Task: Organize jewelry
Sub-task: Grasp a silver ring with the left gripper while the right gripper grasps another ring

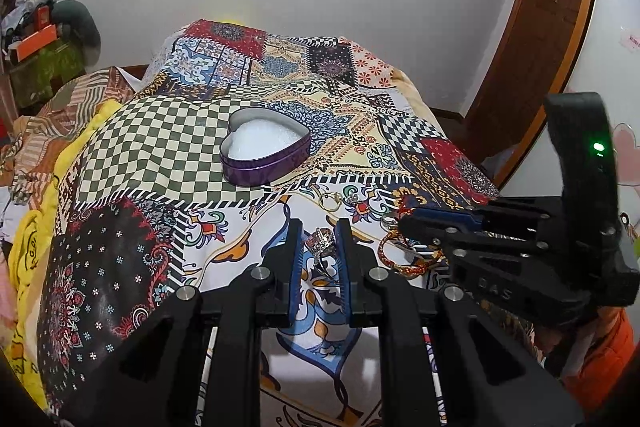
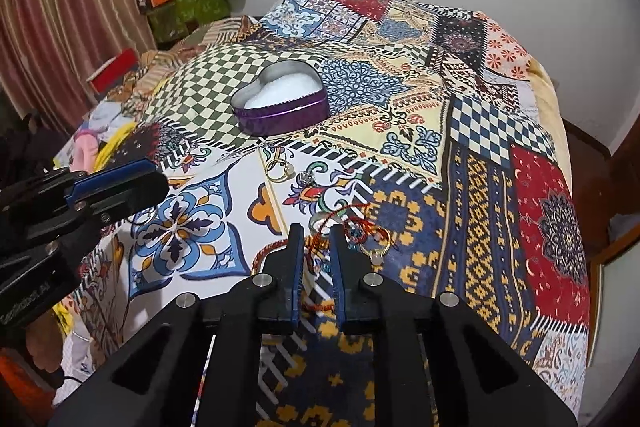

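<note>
While both of my grippers hang low over the patchwork bedspread [image 1: 168, 131], I see the left gripper [image 1: 319, 229] with its jaws partly apart, bracketing a large silver ring with a stone cluster [image 1: 320, 241]. The ring sits between the blue pads [image 1: 297, 259]; I cannot tell whether either pad is touching it, so I would not call it gripped.

My right gripper [image 2: 316, 233] also stands partly spread, its tips over a tangle of red thread [image 2: 320, 239] and a braided red and gold bracelet [image 2: 266, 251]. Whether the fingers have hold of any of it I cannot tell. In the left wrist view that gripper [image 1: 404, 223] comes in from the right, lying just above the same bracelet [image 1: 400, 259].

Just beside the right fingertips lies a thin gold ring with a pale stone [image 2: 374, 253]. Farther up the cloth, apart from the grippers, rest a gold ring [image 2: 278, 171] and a small silver piece [image 2: 306, 179], near each other.

The purple heart-shaped tin [image 1: 264, 151] sits open on the green checked patch beyond all the jewelry, showing only its white lining [image 2: 288, 91].
</note>
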Motion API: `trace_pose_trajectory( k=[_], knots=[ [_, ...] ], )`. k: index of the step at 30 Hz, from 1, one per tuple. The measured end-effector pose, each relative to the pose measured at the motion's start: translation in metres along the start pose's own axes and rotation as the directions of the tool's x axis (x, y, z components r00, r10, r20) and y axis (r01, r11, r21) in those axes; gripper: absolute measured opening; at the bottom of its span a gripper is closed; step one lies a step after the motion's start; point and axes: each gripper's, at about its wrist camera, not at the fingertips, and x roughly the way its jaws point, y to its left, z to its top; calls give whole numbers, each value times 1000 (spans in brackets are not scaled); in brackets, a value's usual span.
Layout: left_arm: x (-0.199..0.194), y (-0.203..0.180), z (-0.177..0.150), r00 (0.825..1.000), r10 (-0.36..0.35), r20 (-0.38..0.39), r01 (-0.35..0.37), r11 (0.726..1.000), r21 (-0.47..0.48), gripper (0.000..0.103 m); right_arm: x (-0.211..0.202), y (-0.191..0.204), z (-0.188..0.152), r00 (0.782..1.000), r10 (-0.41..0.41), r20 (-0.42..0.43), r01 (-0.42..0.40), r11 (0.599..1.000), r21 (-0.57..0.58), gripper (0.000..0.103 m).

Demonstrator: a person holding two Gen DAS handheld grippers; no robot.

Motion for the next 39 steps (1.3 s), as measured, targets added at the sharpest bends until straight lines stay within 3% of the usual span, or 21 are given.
trace_pose_trajectory(
  k=[6,10,17,24,28,30,34,39],
  knots=[
    [2,9,-1,1000,5,-5,-5,1000,-15,15,10,-5,3,999,11,-34,-11,1000,8,13],
    [10,13,-3,1000,5,-20,-5,1000,-25,15,17,-6,4,999,1,-46,-1,1000,0,21],
    [20,14,-4,999,8,-39,-9,1000,-22,15,13,-15,3,999,-5,-40,5,1000,7,21],
    [21,8,-3,999,4,-41,-5,1000,-9,15,-26,-34,11,999,-12,50,10,999,43,21],
    [23,2,-4,999,-1,-48,1,1000,0,15,-33,-35,19,997,32,73,-36,998,59,21],
    [22,0,-4,999,-2,-51,2,1000,4,15,-30,-30,24,996,53,74,-56,997,47,22],
    [19,0,-4,999,4,-50,-4,1000,5,15,-9,-14,34,996,53,68,-52,999,-7,37],
    [17,7,-4,999,19,-49,-19,1000,-1,15,17,-19,29,998,65,3,-65,998,-8,37]
  ],
)
